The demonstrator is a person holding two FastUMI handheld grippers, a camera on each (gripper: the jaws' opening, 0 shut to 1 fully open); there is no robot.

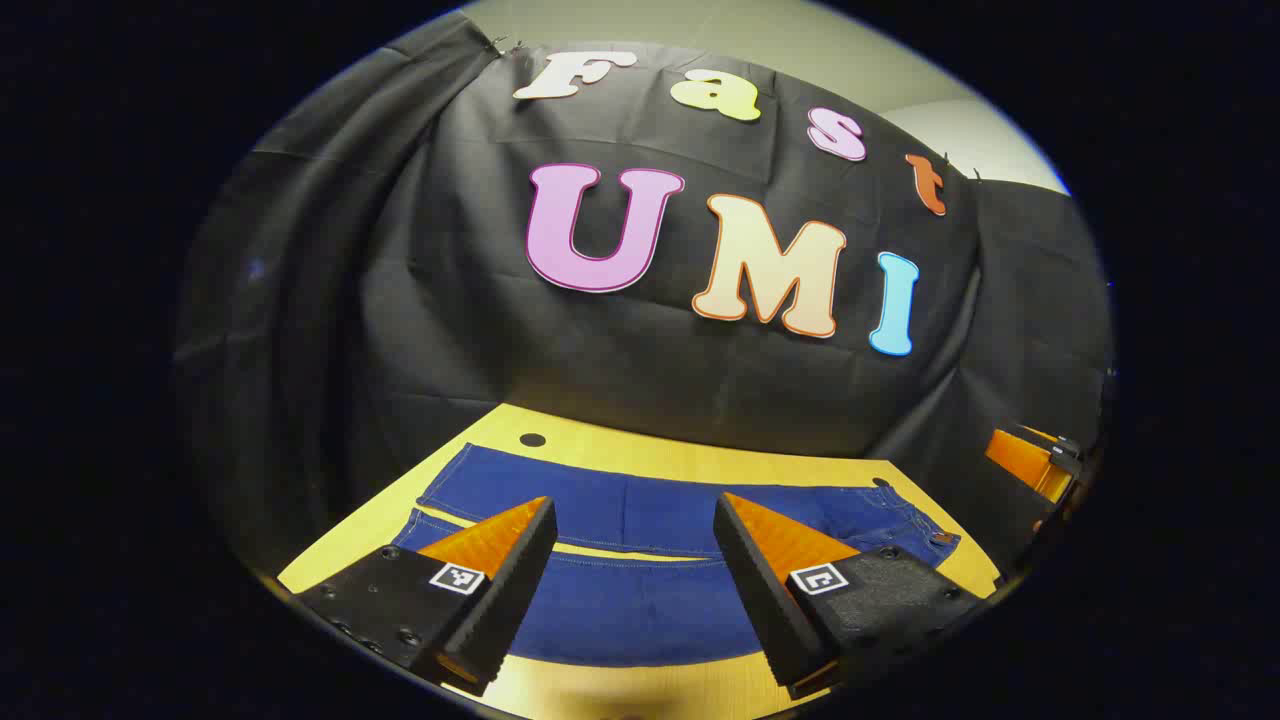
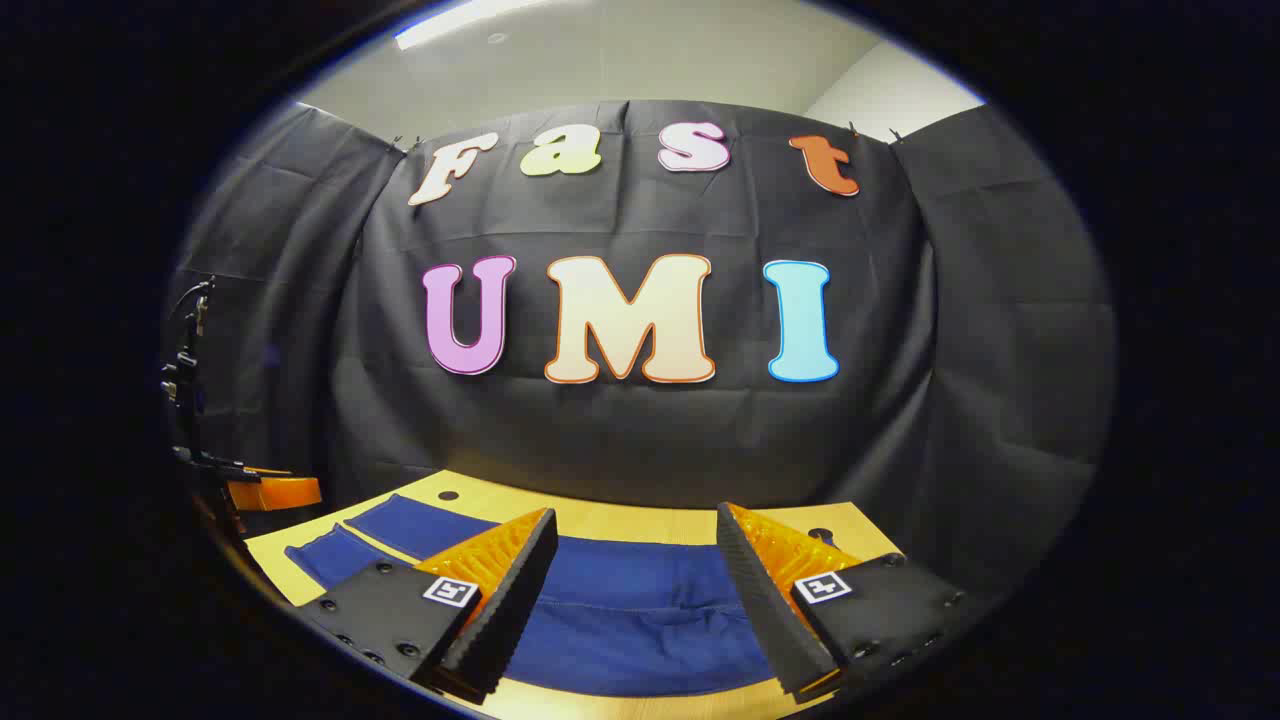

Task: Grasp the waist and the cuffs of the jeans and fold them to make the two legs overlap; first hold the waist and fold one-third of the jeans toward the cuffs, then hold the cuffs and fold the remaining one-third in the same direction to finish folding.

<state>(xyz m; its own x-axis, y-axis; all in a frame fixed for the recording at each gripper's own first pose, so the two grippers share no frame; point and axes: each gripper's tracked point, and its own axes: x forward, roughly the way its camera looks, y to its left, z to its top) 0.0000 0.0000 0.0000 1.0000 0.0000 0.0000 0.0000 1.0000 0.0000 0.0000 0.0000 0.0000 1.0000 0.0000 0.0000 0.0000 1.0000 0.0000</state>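
Yellow wooden table (image 1: 640, 455), black cloth wall (image 2: 640, 440), white ceiling (image 2: 620, 60)

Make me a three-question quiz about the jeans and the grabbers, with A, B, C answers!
1. Where do the jeans lie?
A. flat on the yellow table
B. on the floor
C. hung on the wall

2. What colour are the jeans?
A. red
B. dark blue
C. white

3. How is the left gripper?
A. shut on the jeans
B. shut, empty
C. open, holding nothing

Answers: 1 A, the denim spreads over the tabletop; 2 B, blue cloth with pale stitching; 3 C, a wide gap shows between its fingers, like the right gripper.
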